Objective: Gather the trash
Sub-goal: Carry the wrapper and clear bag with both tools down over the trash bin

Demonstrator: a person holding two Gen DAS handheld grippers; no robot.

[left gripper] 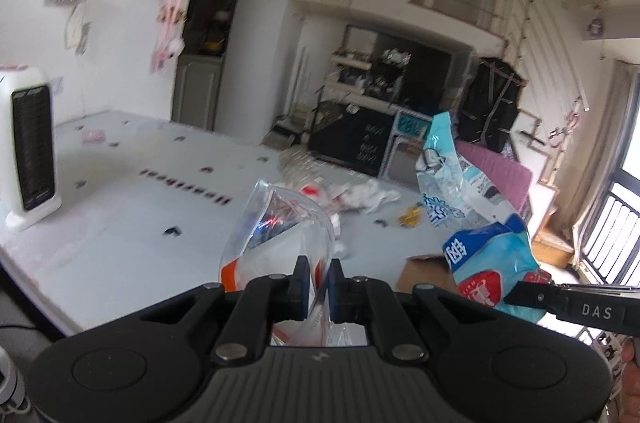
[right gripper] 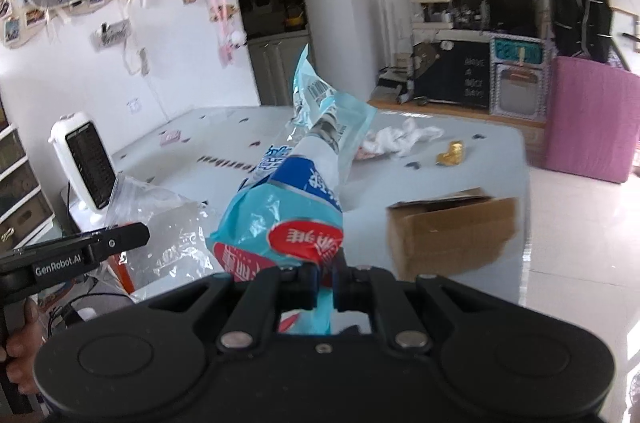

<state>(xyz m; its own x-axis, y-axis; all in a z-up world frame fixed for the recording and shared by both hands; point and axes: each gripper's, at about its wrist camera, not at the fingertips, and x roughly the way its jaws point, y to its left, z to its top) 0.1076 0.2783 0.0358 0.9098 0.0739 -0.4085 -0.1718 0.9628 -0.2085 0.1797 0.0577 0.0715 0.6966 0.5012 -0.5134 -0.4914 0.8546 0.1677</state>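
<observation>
My left gripper (left gripper: 319,269) is shut on a clear plastic bag (left gripper: 280,227) with an orange strip, held above the near edge of the white table (left gripper: 132,219). My right gripper (right gripper: 325,273) is shut on a crumpled blue and white wrapper (right gripper: 296,191) with a red label, held upright over the table. The wrapper also shows in the left wrist view (left gripper: 472,223), to the right of the clear bag. The clear bag shows in the right wrist view (right gripper: 168,223), to the left of the wrapper. White crumpled tissue (right gripper: 404,139) and a gold foil scrap (right gripper: 452,153) lie on the far side of the table.
An open cardboard box (right gripper: 452,227) stands beside the table's right edge. A white heater (right gripper: 86,163) stands on the table's left side. A pink cabinet (right gripper: 592,119) stands at the right. A dark cabinet (right gripper: 452,79) stands behind the table.
</observation>
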